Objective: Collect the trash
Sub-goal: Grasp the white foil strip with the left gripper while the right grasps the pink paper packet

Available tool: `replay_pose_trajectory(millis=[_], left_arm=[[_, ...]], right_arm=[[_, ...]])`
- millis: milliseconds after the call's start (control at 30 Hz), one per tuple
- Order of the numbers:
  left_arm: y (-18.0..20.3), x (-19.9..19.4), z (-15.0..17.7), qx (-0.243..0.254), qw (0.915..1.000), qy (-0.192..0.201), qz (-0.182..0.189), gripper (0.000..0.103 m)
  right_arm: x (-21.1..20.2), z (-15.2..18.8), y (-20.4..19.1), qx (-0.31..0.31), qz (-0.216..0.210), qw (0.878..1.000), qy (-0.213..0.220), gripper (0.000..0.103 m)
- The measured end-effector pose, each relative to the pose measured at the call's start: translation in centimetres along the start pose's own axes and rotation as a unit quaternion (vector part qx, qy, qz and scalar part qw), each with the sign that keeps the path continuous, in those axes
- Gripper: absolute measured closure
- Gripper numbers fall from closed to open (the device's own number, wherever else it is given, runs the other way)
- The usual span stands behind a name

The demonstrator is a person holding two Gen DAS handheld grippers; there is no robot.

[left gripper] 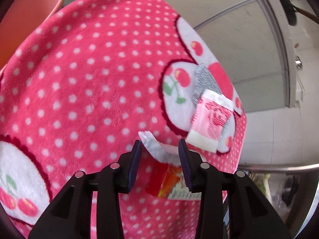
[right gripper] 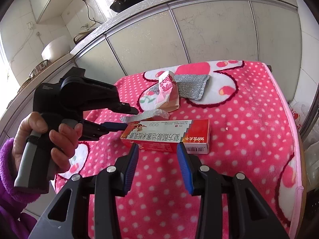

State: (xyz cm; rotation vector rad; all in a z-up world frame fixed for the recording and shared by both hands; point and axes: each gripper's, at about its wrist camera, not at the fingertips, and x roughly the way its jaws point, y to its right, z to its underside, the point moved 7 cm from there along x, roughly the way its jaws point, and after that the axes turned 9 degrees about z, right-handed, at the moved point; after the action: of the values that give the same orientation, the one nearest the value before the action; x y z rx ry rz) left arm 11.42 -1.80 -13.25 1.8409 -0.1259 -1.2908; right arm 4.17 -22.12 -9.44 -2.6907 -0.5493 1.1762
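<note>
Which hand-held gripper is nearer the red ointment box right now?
Left. The left hand-held gripper has its tips at the red ointment box's far end; the right hand-held gripper hangs open on its near side.

1. Left gripper [left gripper: 160, 159]: matte black plastic linkage arms, round silver pivot pins, dark navy ribbed finger pads [left gripper: 135, 163].
2. Right gripper [right gripper: 157, 163]: same black frame and silver pins, brighter blue ribbed pads [right gripper: 131, 167].
3. Left unit has black body, grey handle.
4. Fuzzy purple fleece sleeve [right gripper: 8, 171].

Fluffy fleece blanket [right gripper: 239, 139], glossy cardboard box [right gripper: 169, 137], glittery metallic scouring cloth [right gripper: 191, 87]
</note>
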Motion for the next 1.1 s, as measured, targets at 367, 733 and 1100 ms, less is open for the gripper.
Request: replay_pose_trajectory(millis=[367,733,1100], left_arm=[[0.0,-1.1,-1.2,0.013,0.9988,0.026,0.039,0.089],[-1.2,-7.9,-2.2,0.089,0.9880,0.111,0.058,0.091],[-3.7,-12.5,-1.9,0.153,0.9726,0.174,0.018,0.091]], right_arm=[[0.2,-1.3,-0.3,0.002,0.002,1.000,0.005,0.064],[2.7,-4.8,-1.8,0.010,-0.017,1.000,0.000,0.064],[9.3,-6.8,-1.8,0.081,-0.008,0.994,-0.070,0.064]])
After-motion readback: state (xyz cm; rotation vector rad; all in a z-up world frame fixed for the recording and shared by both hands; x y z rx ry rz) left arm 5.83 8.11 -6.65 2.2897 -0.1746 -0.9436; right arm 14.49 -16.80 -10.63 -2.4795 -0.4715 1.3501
